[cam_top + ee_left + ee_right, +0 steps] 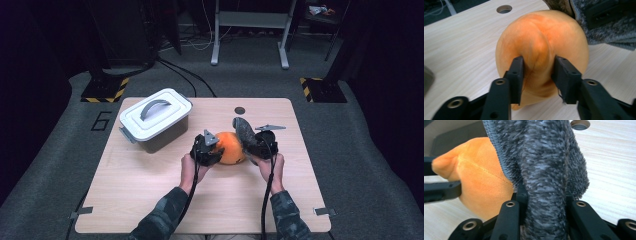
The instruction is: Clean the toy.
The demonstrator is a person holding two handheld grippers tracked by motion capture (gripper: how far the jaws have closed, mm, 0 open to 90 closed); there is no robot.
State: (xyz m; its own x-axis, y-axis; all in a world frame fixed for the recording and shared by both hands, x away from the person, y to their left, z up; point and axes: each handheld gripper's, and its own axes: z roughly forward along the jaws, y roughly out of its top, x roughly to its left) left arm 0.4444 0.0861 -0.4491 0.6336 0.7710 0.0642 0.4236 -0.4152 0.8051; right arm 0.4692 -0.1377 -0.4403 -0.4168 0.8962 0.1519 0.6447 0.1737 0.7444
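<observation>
The orange plush (231, 147) sits on the table (150, 200) near its middle, right of the lidded bin (156, 119) and near of the round hole (240, 110).

Risk: the left gripper (537, 68) pinches only a soft fold of the plush, so the fabric could slip free if pulled, or stretch rather than lift. The grey cloth (544, 170) is held by a bunched section; its loose upper end could flop over the plush and hide it, or snag on the other jaws.

Position: the plush lies between the two grippers, touching the left one on its left side. The right gripper (544, 200) is clamped on the cloth, just right of the plush, the cloth pressing against it.
</observation>
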